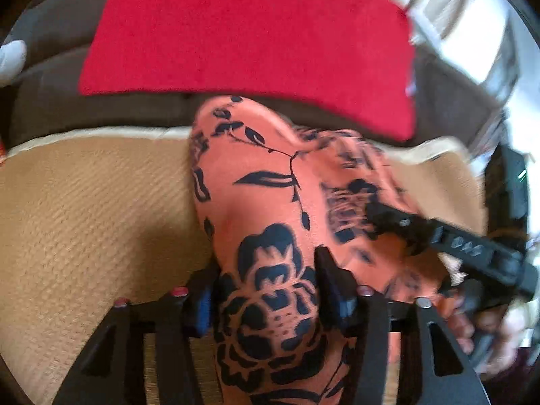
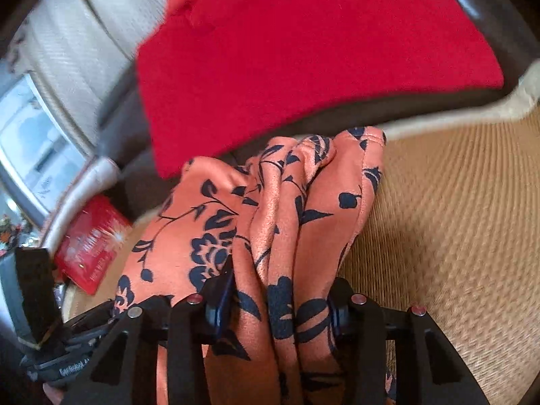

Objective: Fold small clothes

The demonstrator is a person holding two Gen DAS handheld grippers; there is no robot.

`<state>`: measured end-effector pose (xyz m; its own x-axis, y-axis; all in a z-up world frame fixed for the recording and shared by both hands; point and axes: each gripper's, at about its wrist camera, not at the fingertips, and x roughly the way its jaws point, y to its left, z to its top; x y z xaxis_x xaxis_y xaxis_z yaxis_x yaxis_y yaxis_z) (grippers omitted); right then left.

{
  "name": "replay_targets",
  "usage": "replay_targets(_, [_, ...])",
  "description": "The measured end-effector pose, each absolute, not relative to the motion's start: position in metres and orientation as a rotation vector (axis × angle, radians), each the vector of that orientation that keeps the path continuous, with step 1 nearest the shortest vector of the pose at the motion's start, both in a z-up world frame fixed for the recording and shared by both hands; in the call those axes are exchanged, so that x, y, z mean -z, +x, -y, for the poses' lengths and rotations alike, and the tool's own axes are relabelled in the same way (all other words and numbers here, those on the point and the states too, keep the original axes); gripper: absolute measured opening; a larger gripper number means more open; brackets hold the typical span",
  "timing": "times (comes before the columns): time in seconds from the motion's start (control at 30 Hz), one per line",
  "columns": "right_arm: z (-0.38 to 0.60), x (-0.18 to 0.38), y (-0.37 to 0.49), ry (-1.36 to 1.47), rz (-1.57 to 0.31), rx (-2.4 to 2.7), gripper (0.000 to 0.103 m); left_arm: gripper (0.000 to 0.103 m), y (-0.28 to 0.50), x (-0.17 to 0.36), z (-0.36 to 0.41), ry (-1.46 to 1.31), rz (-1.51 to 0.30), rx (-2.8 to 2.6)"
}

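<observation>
An orange garment with a dark floral print (image 1: 270, 209) is bunched up over a tan woven mat (image 1: 84, 209). My left gripper (image 1: 266, 290) is shut on a fold of it; the cloth fills the gap between the fingers. My right gripper (image 2: 280, 300) is shut on another bunched part of the same garment (image 2: 287, 222), which stands up in folds ahead of it. The right gripper also shows at the right in the left wrist view (image 1: 472, 249), touching the cloth. Both views are blurred.
A red cloth (image 1: 243, 30) lies flat on a dark brown surface (image 1: 50, 101) just beyond the mat; it also shows in the right wrist view (image 2: 320, 50). A red packet (image 2: 89, 243) lies at the mat's left edge. White curtain and window (image 2: 60, 67) beyond.
</observation>
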<state>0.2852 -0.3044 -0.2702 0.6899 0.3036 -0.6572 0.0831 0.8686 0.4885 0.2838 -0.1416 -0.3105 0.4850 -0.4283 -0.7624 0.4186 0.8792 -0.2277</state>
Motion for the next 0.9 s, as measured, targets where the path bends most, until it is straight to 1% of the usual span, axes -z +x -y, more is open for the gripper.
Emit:
replay_targets(0.07, [0.304, 0.289, 0.297, 0.539, -0.906, -0.086, 0.064, 0.07, 0.287, 0.319, 0.149, 0.048, -0.955, 0.466])
replay_targets(0.1, [0.307, 0.292, 0.297, 0.564, -0.916, -0.083, 0.065, 0.071, 0.284, 0.316, 0.15, 0.058, -0.93, 0.456])
replay_targets(0.23, [0.312, 0.274, 0.277, 0.575, -0.863, -0.053, 0.066, 0.072, 0.262, 0.297, 0.144, 0.132, -0.827, 0.368])
replay_targets(0.43, [0.314, 0.236, 0.219, 0.512, -0.729, 0.011, 0.066, 0.074, 0.222, 0.255, 0.121, 0.106, -0.73, 0.27])
replay_targets(0.5, [0.311, 0.222, 0.202, 0.497, -0.698, 0.02, 0.066, 0.083, 0.211, 0.235, 0.093, 0.103, -0.692, 0.234])
replay_targets(0.87, [0.277, 0.144, 0.126, 0.302, -0.601, 0.02, 0.066, 0.084, 0.145, 0.144, 0.059, 0.142, -0.495, 0.133])
replay_targets(0.9, [0.274, 0.136, 0.119, 0.286, -0.591, 0.021, 0.066, 0.088, 0.138, 0.137, 0.056, 0.14, -0.481, 0.128])
